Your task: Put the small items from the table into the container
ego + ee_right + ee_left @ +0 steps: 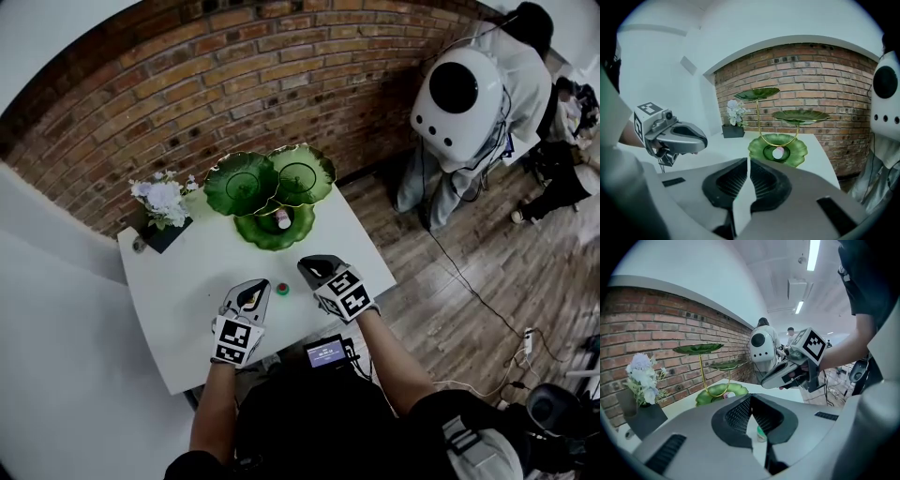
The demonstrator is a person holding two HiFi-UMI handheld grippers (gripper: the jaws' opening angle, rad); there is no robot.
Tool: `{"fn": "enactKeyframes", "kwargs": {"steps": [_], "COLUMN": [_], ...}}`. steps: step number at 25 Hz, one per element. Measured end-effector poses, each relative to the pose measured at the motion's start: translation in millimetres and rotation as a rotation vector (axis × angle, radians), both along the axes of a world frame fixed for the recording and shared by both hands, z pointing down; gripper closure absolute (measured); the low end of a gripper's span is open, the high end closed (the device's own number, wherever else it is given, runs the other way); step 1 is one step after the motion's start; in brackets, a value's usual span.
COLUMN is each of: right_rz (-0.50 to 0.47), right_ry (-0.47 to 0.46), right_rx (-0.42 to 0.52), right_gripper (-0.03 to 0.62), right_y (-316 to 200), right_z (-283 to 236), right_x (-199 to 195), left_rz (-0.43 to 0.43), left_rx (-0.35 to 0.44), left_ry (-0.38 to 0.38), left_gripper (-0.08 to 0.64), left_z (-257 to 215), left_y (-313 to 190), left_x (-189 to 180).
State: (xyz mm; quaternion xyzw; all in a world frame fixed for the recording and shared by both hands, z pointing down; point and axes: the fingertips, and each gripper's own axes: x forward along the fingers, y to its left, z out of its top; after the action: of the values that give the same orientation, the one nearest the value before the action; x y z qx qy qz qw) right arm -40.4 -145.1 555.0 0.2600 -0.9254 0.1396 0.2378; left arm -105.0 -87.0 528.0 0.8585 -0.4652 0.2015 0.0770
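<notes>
I've got L gripper [254,287] and R gripper [315,266] both pressed shut, empty. Small green item [281,288] sits on table [183,281] btwn them, nearer L's tips. Container [255,234] stands beyond.

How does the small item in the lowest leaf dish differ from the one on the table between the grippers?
The dish item is pinkish-white; the table item is green. The dish item sits in the lowest leaf dish; the table item lies on the bare white table. Both are small.
</notes>
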Motion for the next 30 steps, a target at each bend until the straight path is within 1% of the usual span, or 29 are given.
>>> {"fn": "enactKeyframes", "kwargs": {"steps": [5, 9, 18, 24, 30], "right_rz": [0.019, 0.017, 0.045, 0.038, 0.029], "right_ry": [-0.042, -0.041, -0.05, -0.05, -0.05], "right_rx": [-0.04, -0.044, -0.05, -0.047, -0.048], "right_gripper": [0.563, 0.565, 0.565, 0.565, 0.565], "right_y": [18, 30, 27, 28, 29], "right_z": [-5, -5, -6, -7, -6], "right_x": [6, 8, 18, 16, 14], "left_rz": [-0.005, -0.015, -0.004, -0.002, -0.007], "left_rx": [-0.004, 0.001, -0.003, 0.004, 0.004], "left_ry": [0.018, 0.04, 0.063, 0.079, 0.07], "left_gripper": [0.549, 0.549, 0.549, 0.549, 0.549], "left_z": [-1, -4, -2, -6, -5], "left_y": [4, 5, 5, 5, 5], "left_x": [0, 0, 3, 4, 2]}}
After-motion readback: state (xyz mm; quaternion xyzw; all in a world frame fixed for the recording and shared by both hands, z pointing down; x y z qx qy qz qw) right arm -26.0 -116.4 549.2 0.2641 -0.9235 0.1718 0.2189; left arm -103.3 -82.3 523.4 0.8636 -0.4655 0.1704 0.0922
